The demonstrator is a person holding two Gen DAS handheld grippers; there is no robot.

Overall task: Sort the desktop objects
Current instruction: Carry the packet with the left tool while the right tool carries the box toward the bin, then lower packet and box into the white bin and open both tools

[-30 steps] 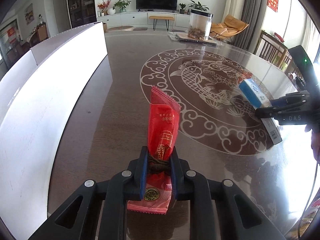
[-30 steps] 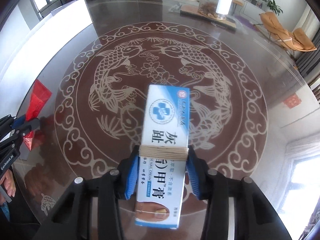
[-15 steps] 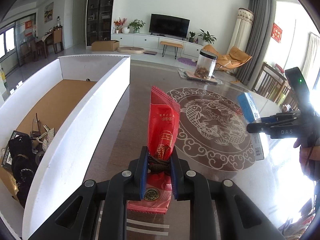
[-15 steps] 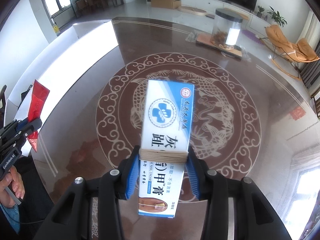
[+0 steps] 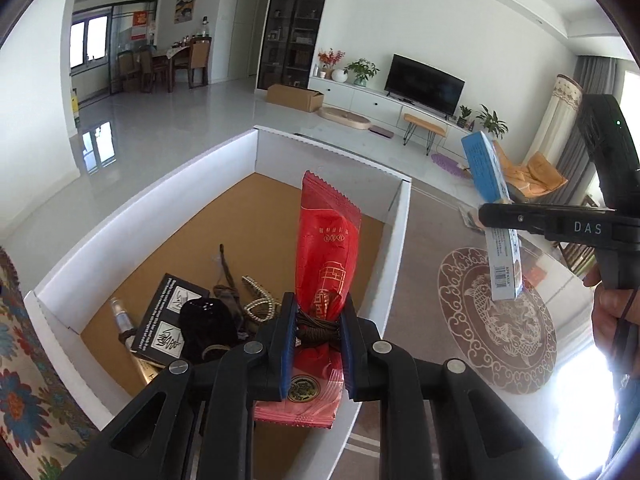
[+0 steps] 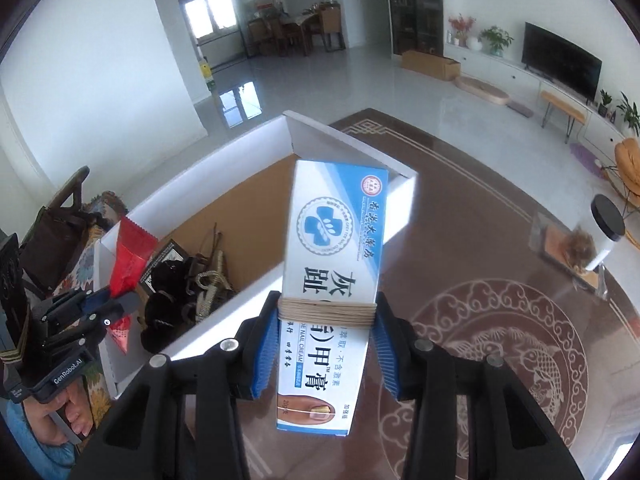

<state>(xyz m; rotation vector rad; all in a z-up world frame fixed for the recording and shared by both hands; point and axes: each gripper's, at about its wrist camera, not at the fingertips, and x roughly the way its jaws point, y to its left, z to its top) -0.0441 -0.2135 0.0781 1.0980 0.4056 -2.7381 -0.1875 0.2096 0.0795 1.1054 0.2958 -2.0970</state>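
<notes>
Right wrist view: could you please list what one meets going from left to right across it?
Left gripper → red foil sachet → white cardboard box → blue-and-white cream carton → black-lidded clear jar.

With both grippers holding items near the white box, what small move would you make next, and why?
Probably lower the left gripper and release: its red foil packet already hangs over the white cardboard box, while the right gripper's blue-and-white cream carton sits nearer the wall.

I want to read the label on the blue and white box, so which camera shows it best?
The right wrist view: the blue and white box faces the lens, print legible, clamped in the right gripper. The left wrist view shows only its narrow edge, far right.
</notes>
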